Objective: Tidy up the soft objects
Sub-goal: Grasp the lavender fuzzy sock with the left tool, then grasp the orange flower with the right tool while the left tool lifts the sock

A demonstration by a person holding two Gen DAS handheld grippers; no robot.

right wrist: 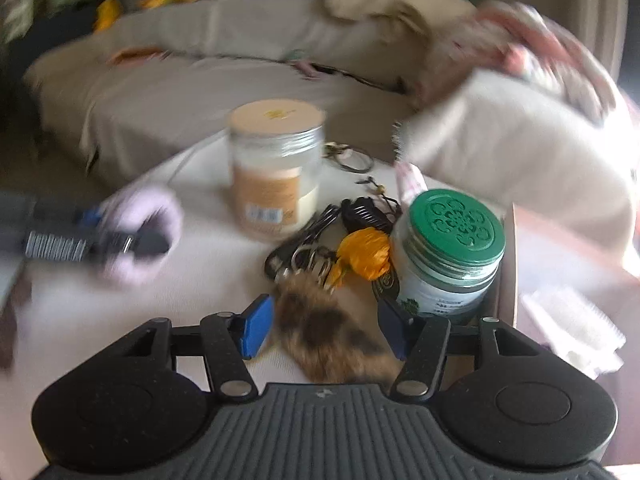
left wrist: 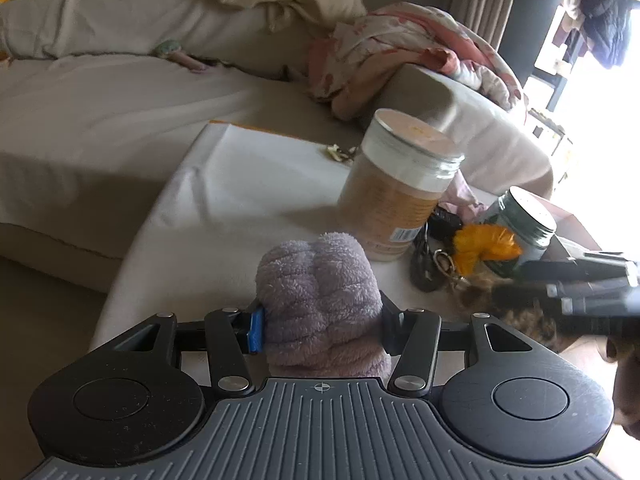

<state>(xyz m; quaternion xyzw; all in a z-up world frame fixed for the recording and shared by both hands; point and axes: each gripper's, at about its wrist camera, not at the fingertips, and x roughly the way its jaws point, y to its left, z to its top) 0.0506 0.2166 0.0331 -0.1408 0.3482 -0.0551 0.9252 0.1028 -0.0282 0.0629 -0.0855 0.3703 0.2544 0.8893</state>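
Two hand-held grippers worked over my cloth-covered bench (left wrist: 224, 184), beside the big beige sofa (left wrist: 100, 92). Next in size, the tan-labelled jar (left wrist: 396, 188) stood upright mid-bench, with the green-lidded jar (right wrist: 448, 256) near it. My left hand-held gripper (left wrist: 320, 330) was clenched on the purple plush (left wrist: 316, 300). My right hand-held gripper (right wrist: 326, 330) flanked the brown fur tail (right wrist: 332, 340), fingers spread, contact unclear through blur. Smallest, an orange pompom (right wrist: 364, 254) lay among keys.

Right wrist view smears badly: the sofa (right wrist: 168, 92) behind is a blur. The purple plush (left wrist: 316, 304) hides its lower end behind the left gripper's body. The fur keyring (right wrist: 332, 336) runs under the right gripper's body.
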